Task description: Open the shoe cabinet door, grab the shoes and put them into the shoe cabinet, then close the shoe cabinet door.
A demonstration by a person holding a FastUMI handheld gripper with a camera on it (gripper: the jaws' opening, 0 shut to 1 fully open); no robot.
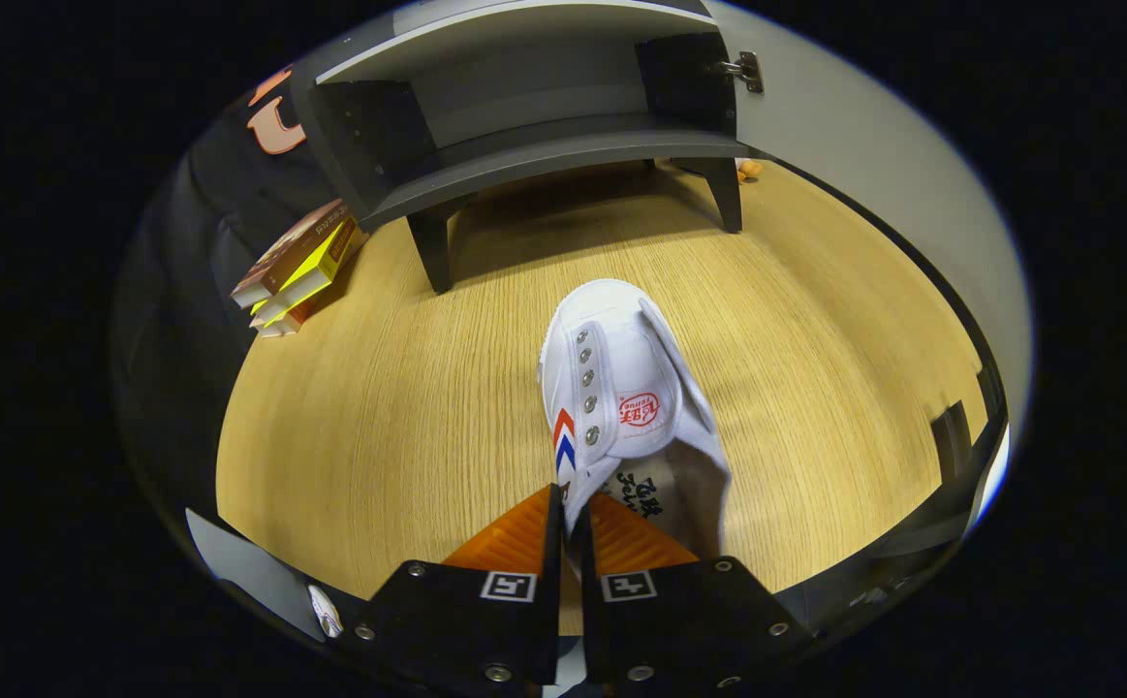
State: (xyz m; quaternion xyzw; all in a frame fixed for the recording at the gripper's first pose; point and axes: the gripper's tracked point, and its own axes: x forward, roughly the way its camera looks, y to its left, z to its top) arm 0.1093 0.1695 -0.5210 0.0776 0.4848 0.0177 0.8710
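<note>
Tongs (571, 509) pinch the side wall of a white shoe (621, 388) above the tabletop (379, 407); the open shoe cabinet (544, 126) stands beyond. Best carried level, toe first, onto its shelf.

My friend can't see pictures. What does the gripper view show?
The gripper is shut on the side of a white shoe, toe pointing toward the open shoe cabinet beyond it on a wooden floor. Some boxes lie beside the cabinet.
</note>
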